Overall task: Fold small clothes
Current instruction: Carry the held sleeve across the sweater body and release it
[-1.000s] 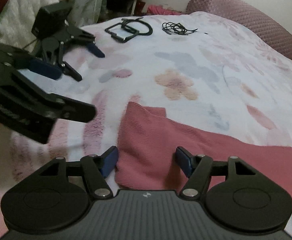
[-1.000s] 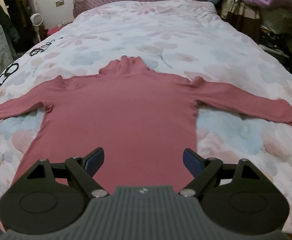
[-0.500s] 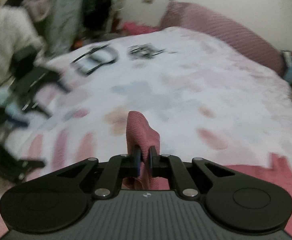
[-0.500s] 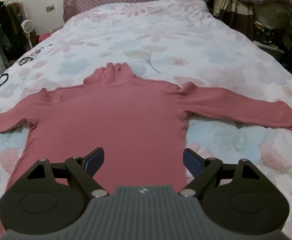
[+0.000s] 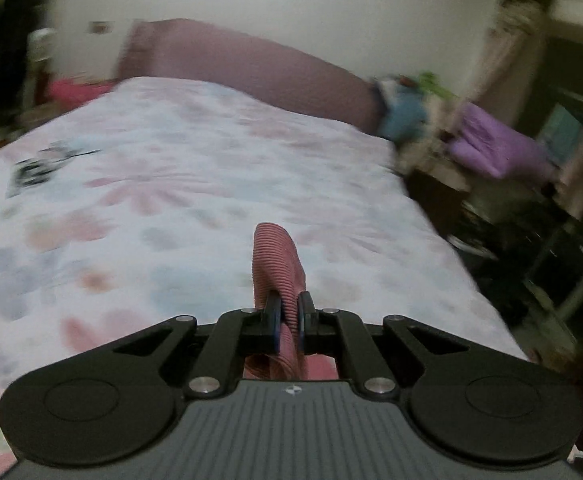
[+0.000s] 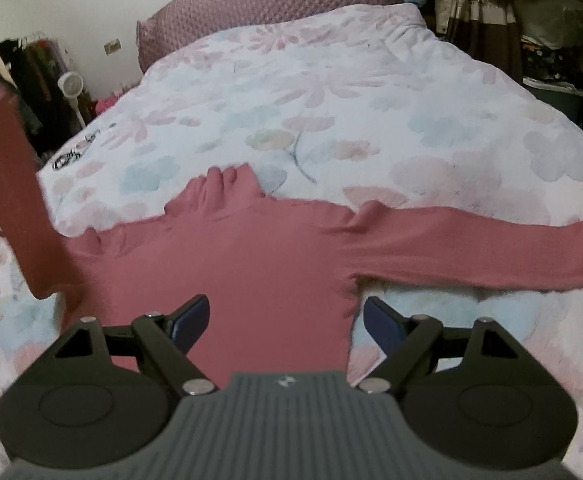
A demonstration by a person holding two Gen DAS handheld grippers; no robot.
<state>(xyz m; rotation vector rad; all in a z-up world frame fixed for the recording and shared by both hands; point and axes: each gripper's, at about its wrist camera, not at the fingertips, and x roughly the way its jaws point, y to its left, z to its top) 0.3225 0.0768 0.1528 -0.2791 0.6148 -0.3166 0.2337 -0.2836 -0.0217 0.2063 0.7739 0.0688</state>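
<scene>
A pink ribbed turtleneck top [image 6: 251,252] lies face up on the floral bedspread [image 6: 331,100], its collar toward the pillow. My left gripper [image 5: 289,312] is shut on the cuff of the top's left sleeve [image 5: 277,264], which stands up between the pads. In the right wrist view that sleeve [image 6: 7,184] hangs lifted in the air at the far left, blurred. The other sleeve [image 6: 471,248] lies stretched out flat to the right. My right gripper [image 6: 287,322] is open above the lower body of the top, with nothing between its fingers.
A mauve quilted pillow [image 6: 259,12] lies across the head of the bed. Black cables [image 6: 75,152] rest near the bed's left edge. Piled clothes and a purple bundle [image 5: 491,144] crowd the floor and shelves to the right of the bed.
My left gripper closed on the sleeve cuff and lifted it up and across toward the middle of the bed. The right gripper drifted right over the top's body, still open.
</scene>
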